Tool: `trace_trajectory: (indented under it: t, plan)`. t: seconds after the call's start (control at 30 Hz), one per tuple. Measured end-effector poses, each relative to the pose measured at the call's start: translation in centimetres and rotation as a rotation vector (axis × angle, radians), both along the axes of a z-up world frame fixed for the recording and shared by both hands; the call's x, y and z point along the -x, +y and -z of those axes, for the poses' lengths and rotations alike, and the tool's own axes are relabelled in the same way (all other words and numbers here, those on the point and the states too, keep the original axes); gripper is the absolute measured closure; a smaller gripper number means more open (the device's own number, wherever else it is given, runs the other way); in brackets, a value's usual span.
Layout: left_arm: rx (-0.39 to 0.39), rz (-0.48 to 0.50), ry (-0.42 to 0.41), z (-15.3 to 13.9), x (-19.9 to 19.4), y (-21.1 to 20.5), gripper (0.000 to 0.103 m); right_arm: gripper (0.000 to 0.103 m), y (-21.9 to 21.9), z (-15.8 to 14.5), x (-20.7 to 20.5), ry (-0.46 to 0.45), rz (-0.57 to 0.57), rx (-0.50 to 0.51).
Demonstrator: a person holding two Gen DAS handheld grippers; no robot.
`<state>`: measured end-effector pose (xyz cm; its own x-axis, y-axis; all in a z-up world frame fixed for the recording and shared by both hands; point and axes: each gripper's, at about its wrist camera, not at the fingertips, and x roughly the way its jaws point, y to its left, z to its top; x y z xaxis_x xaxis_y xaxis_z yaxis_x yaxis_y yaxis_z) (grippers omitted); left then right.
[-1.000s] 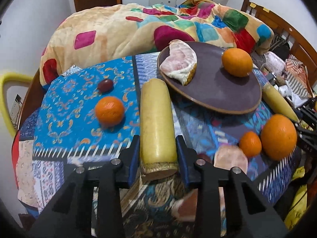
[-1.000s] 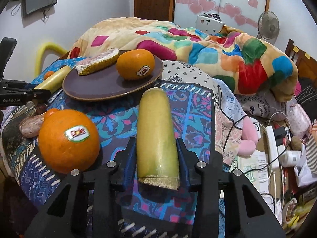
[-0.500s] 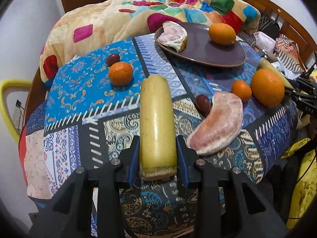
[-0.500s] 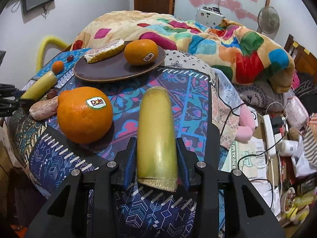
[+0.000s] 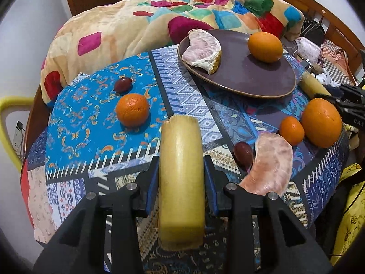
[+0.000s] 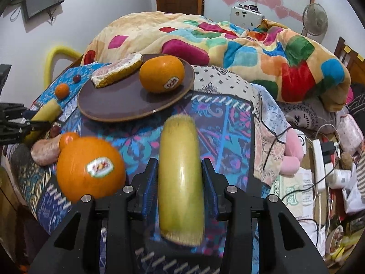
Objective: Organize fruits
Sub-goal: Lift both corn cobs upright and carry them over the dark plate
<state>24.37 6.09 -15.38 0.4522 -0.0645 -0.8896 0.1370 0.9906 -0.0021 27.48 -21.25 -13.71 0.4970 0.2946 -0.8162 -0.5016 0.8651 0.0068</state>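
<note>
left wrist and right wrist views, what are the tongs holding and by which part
Each holds a yellow stalk piece. The left tongs grip the left stalk by its sides, near the middle. The right tongs grip the right stalk likewise.

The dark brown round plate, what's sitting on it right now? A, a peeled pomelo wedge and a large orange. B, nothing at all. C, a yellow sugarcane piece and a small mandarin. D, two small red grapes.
A: the dark brown round plate carries a peeled pomelo wedge and a large orange, seen in both wrist views.
</note>
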Motion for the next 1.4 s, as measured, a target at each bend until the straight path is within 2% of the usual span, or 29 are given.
trace_trajectory:
  t: [0.27, 0.4, 0.83, 1.2, 1.4]
  plan:
    - [-0.011, 0.000, -0.031, -0.1, -0.2, 0.0, 0.066, 0.067, 0.6, 0.3, -1.2, 0.007, -0.012, -0.014]
    - [-0.009, -0.010, -0.066, -1.1, 0.3, 0.0, 0.066, 0.068, 0.5, 0.0, -0.6, -0.021, -0.008, -0.010]
    - [0.035, -0.013, -0.242, -7.3, 1.3, -1.1, 0.067, 0.068, -0.5, -5.0, 1.5, -0.189, 0.055, -0.074]
    - [0.077, 0.015, -0.320, -9.7, -0.5, -3.1, 0.067, 0.068, 0.3, -8.0, 1.3, -0.270, 0.051, -0.163]
    - [0.086, 0.042, -0.309, -9.4, -2.1, -4.0, 0.067, 0.068, 1.6, -8.4, 0.8, -0.288, 0.022, -0.181]
